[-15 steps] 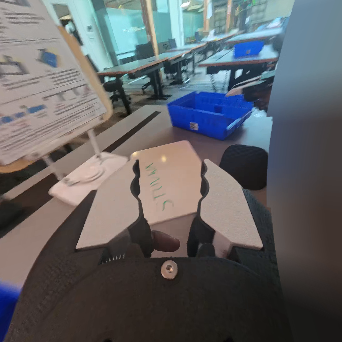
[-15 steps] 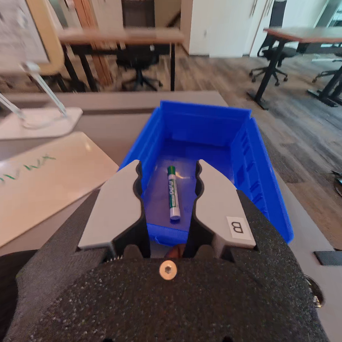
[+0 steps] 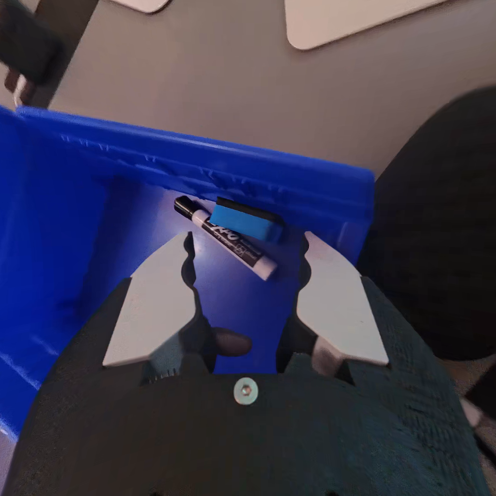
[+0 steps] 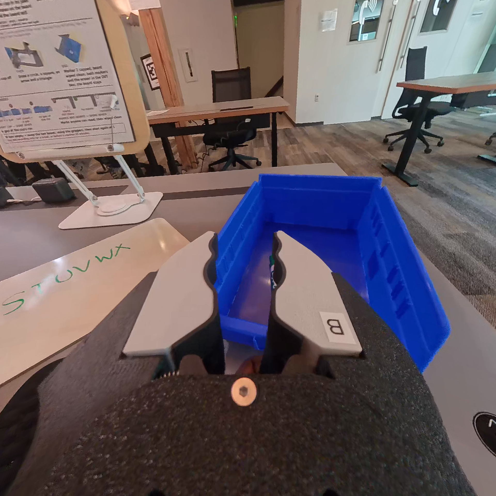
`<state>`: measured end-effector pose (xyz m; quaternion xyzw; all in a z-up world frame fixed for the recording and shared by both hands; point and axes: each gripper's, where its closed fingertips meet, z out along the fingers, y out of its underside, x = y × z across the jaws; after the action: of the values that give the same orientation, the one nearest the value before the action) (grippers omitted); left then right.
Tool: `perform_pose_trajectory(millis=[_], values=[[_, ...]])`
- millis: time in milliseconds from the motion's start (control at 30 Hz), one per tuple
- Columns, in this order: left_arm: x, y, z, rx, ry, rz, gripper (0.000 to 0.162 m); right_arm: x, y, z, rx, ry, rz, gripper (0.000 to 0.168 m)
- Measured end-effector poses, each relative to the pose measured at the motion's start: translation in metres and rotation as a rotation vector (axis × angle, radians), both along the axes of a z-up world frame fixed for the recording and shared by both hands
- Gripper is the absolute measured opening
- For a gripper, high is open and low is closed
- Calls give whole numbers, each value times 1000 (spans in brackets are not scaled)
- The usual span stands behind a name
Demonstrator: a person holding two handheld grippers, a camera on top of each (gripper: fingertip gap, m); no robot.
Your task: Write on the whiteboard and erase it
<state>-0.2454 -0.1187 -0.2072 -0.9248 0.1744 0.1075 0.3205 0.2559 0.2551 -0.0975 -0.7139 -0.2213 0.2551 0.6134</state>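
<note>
In the left wrist view, my left gripper (image 3: 247, 237) is open and empty, pointing down into a blue bin (image 3: 67, 241). A black-capped marker (image 3: 225, 237) and a blue eraser (image 3: 245, 222) lie on the bin floor just beyond the fingertips, the eraser against the far wall. In the right wrist view, my right gripper (image 4: 245, 236) is open and empty in front of a second blue bin (image 4: 397, 281). A green marker (image 4: 271, 264) in it is mostly hidden behind the right finger. The whiteboard (image 4: 80, 295) with green letters lies on the table to the left; its corner shows in the left wrist view (image 3: 349, 21).
A white stand base (image 4: 112, 212) holding an instruction sheet (image 4: 61, 67) stands behind the whiteboard. A dark rounded object (image 3: 442, 214) sits right of the left bin. A small dark box (image 4: 53, 189) is at the table's far left. Desks and office chairs stand beyond the table. The grippers' ends are close to 65 cm from one another.
My left gripper has swung from facing the whiteboard to looking down into the bin with the black marker and eraser. My right gripper has shifted; its jaws are slightly narrower and now cover the green marker.
</note>
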Motion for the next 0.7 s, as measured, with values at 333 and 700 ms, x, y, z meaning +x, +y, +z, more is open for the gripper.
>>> perform_pose_trajectory(millis=[333,700], values=[[-6,13,-15,-58,-108,-216,54,-17,-6,-8,-18,-23,38,37],[32,-9,216,1460,-953,22,53,-174,-147,71,311,450,725,54]])
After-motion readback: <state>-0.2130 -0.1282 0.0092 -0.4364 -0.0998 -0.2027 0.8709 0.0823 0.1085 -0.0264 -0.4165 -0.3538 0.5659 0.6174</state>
